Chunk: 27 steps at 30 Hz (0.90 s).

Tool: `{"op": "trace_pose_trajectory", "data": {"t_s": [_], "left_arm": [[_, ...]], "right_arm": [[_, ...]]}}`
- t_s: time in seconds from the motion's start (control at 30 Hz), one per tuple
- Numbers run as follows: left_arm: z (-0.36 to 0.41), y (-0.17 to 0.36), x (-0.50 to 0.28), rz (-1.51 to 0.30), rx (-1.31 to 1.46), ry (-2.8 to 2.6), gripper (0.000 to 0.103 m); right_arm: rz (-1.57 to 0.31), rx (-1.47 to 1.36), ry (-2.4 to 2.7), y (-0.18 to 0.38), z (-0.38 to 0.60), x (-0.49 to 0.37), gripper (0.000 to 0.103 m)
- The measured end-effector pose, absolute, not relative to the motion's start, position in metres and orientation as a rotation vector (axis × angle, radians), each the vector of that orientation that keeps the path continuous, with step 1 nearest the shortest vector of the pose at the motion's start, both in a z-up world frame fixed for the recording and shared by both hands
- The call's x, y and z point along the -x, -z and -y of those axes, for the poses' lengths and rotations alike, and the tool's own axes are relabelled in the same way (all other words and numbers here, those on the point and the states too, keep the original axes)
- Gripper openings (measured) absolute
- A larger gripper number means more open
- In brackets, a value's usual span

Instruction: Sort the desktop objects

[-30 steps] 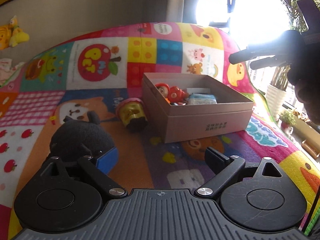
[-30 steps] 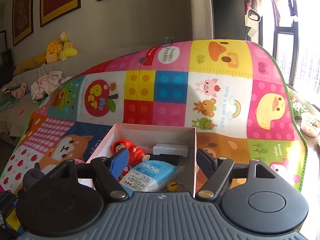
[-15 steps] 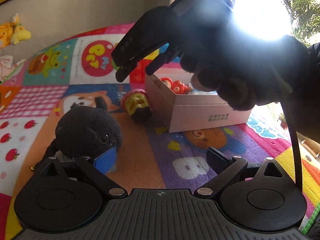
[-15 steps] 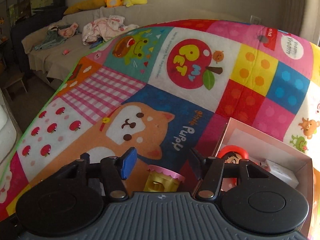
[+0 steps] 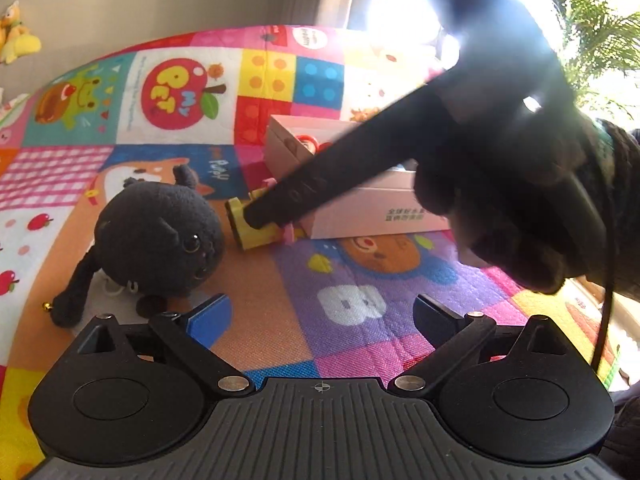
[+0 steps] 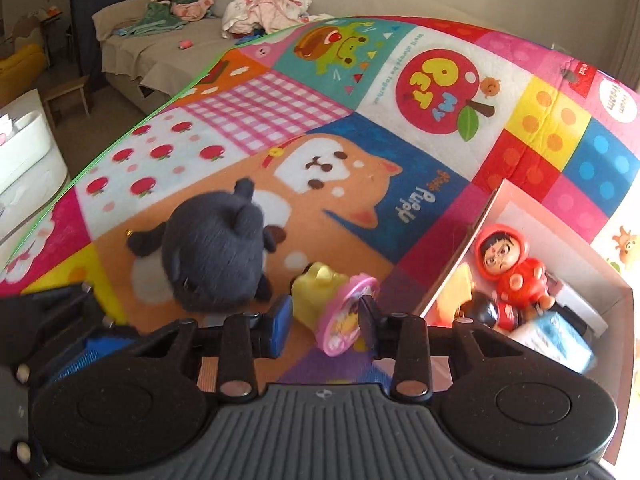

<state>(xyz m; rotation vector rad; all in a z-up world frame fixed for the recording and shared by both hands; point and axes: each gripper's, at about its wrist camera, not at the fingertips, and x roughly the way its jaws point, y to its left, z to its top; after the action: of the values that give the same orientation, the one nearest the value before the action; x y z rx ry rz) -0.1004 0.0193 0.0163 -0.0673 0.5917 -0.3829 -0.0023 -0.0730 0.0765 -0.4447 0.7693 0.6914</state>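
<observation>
Yellow toy cup [image 5: 256, 232] with a pink rim lies beside the box [image 5: 360, 208]; the left gripper [image 5: 320, 316] hangs wide apart, empty. Right wrist view: the right gripper [image 6: 324, 316] is closing around the cup, pads not clearly pressing; next comes a firm squeeze, then a lift into the box

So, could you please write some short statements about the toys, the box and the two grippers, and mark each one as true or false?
1. The yellow toy with the pink lid lies on the mat, outside the box. True.
2. The black plush is inside the box. False: it sits on the mat.
3. The right gripper is around the black plush. False: its closing jaws have the yellow toy between them.
4. A red figure lies in the box. True.
5. The left gripper holds the box. False: it is open and holds nothing.
</observation>
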Motion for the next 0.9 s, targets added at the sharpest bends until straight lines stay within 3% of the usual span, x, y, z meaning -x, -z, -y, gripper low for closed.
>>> {"op": "trace_pose_trajectory", "data": {"t_s": [0.33, 0.5, 0.53, 0.6, 0.63, 0.83, 0.9], "left_arm": [[0.002, -0.019, 0.095, -0.598, -0.004, 0.364, 0.100], [0.006, -0.053, 0.093, -0.472, -0.106, 0.320, 0.100], [0.006, -0.059, 0.090, -0.453, -0.140, 0.298, 0.098], [0.007, -0.066, 0.079, -0.445, -0.211, 0.267, 0.082], [0.008, -0.067, 0.068, -0.457, -0.254, 0.256, 0.080], [0.022, -0.046, 0.020, -0.569, -0.485, 0.293, 0.080], [0.024, -0.040, 0.005, -0.627, -0.483, 0.323, 0.076]], "right_arm": [[-0.732, 0.271, -0.582, -0.085, 0.157, 0.027, 0.043], [-0.678, 0.189, -0.436, -0.082, 0.197, 0.031, 0.064], [-0.672, 0.177, -0.409, -0.079, 0.204, 0.033, 0.066], [-0.679, 0.144, -0.375, -0.071, 0.218, 0.035, 0.067], [-0.685, 0.128, -0.364, -0.067, 0.223, 0.036, 0.069], [-0.707, 0.047, -0.326, -0.047, 0.246, 0.043, 0.076], [-0.700, 0.034, -0.318, -0.043, 0.250, 0.044, 0.079]]}}
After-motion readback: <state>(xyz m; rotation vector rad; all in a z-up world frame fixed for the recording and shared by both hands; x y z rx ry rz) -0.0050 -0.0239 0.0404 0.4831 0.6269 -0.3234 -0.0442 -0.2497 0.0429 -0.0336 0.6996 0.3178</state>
